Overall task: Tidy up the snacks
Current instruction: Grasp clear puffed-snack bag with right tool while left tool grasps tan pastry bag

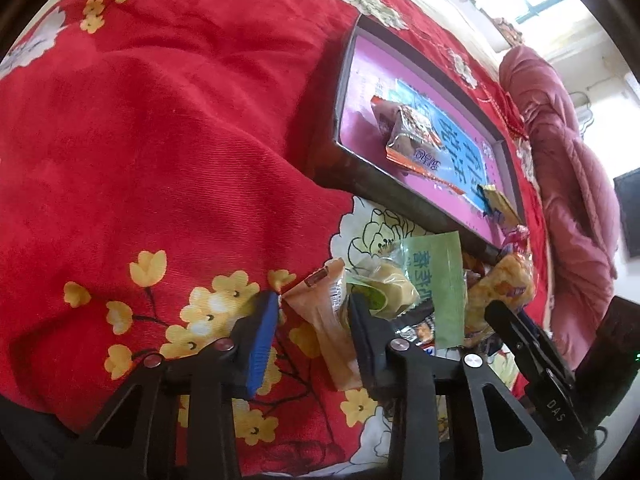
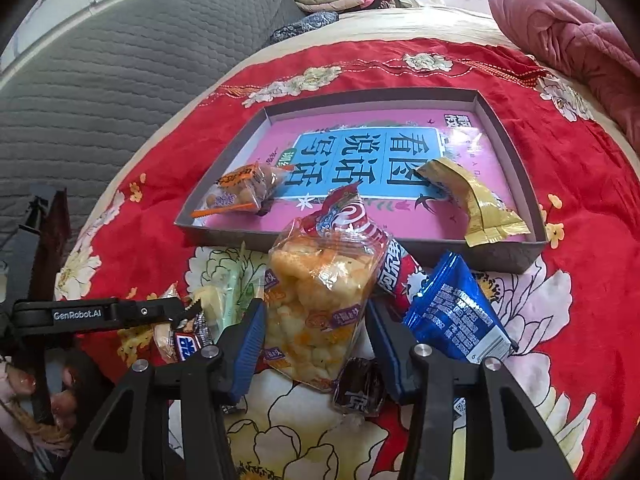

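I am seeing a red bedspread (image 2: 560,160) showing cream and yellow flowers outlined in black. On it a shallow box (image 2: 516,168) is showing grey walls and a pink floor with a blue panel of black characters. Inside, a gold wrapper (image 2: 476,204) is lying at the right and an orange-edged clear packet (image 2: 240,194) at the left. Nearer, a clear bag of orange-yellow puffs (image 2: 320,292) is carrying a red and white top, with a shiny blue packet (image 2: 456,316) to its right. A pale green packet (image 1: 436,280) and an orange packet (image 1: 328,320) are lying beside it. My right hand-held gripper (image 2: 316,344) is showing black arms and blue ribbed pads (image 2: 250,344). A dusty pink quilt (image 2: 568,40) is lying far right.
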The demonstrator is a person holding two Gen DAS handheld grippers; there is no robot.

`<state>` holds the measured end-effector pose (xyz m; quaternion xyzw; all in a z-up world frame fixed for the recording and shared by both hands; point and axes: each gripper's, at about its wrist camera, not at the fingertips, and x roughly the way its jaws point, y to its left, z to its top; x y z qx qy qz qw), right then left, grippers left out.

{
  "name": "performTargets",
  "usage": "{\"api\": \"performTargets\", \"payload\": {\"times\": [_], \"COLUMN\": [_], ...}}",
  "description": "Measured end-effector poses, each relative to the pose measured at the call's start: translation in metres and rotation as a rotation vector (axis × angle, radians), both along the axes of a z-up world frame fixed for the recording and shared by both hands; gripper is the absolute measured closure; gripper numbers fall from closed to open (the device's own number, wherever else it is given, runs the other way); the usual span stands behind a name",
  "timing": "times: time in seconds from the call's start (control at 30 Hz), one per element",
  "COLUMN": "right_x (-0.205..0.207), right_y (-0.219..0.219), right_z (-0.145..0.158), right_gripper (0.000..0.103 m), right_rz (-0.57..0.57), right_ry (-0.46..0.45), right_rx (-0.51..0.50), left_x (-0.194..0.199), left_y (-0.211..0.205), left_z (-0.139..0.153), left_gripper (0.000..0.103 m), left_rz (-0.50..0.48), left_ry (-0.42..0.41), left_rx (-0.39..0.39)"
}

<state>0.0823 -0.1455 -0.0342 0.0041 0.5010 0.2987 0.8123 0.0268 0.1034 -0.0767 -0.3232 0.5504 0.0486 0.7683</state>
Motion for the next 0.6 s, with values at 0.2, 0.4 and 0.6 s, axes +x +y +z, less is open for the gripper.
{"api": "performTargets", "payload": {"times": [0.2,0.4,0.6], "right_x": [-0.004,-0.005,-0.004], "right_y": [-0.011,-0.019,-0.023], "right_z": [0.012,0.024,0.031], "right_gripper": [0.052,0.052,0.052], "right_rz": [0.002,0.000,-0.006], "right_ry": [-0.014,-0.047,-0.070], "right_rx": [0.053,0.093,0.128], "left_x": [-0.002,-0.004,-0.004], "left_y": [0.001,0.002,0.005], "left_z": [0.006,0.014,0.031], "left_gripper": [0.075,0.076,0.078], "left_rz": [-0.013,-0.016,-0.009], "left_ry": [-0.010,-0.031,-0.074], "left_rx": [-0.004,-0.010,0.008]}}
